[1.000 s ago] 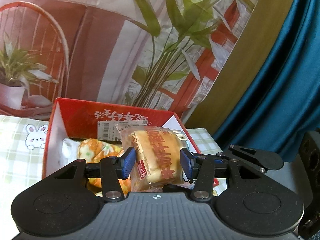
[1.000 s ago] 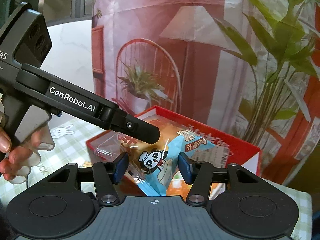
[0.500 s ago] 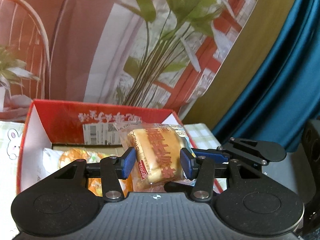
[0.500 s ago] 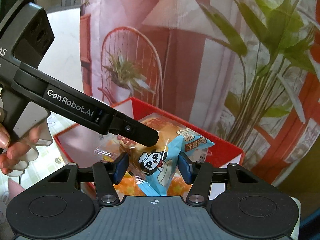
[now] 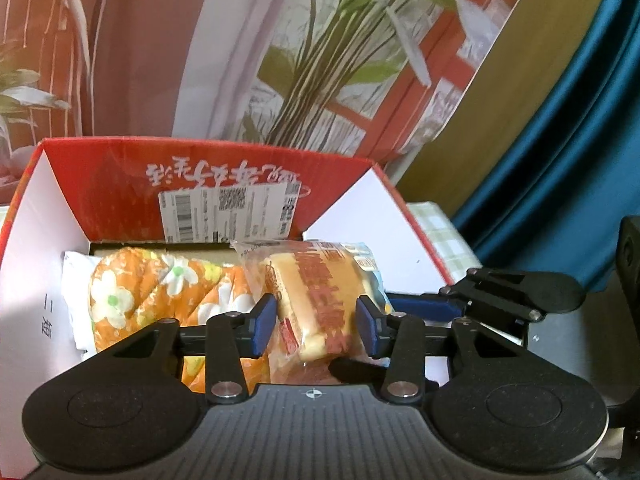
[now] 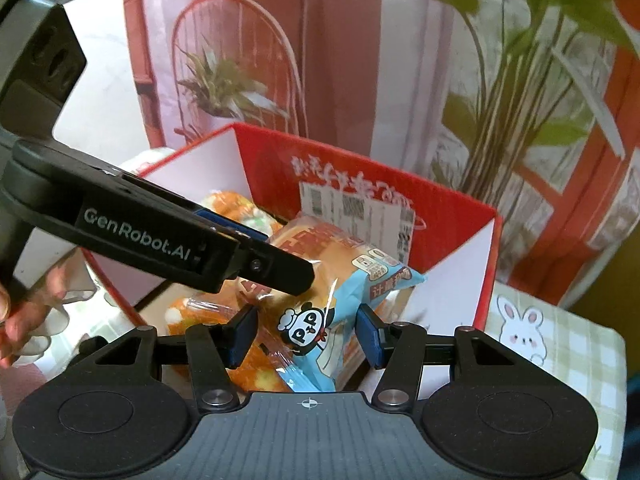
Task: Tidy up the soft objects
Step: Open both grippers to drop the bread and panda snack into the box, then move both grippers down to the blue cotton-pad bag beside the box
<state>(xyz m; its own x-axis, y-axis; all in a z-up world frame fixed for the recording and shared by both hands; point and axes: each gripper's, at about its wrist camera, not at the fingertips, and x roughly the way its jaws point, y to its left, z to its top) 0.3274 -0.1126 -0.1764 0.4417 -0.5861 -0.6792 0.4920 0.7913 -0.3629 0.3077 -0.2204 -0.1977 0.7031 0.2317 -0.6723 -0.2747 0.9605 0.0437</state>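
Both grippers hold one wrapped bread packet [image 5: 320, 300]: the left gripper [image 5: 316, 326] has just squeezed tighter, the right gripper [image 6: 306, 334] clamps its panda end, now lower over the red box [image 5: 60, 216] (cloth inside) — release probably comes next.

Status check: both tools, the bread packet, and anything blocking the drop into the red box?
Both tools, left and right, shut on the bread packet, left jaws just closing further. Packet over red box. Orange floral cloth already inside, beside drop spot.
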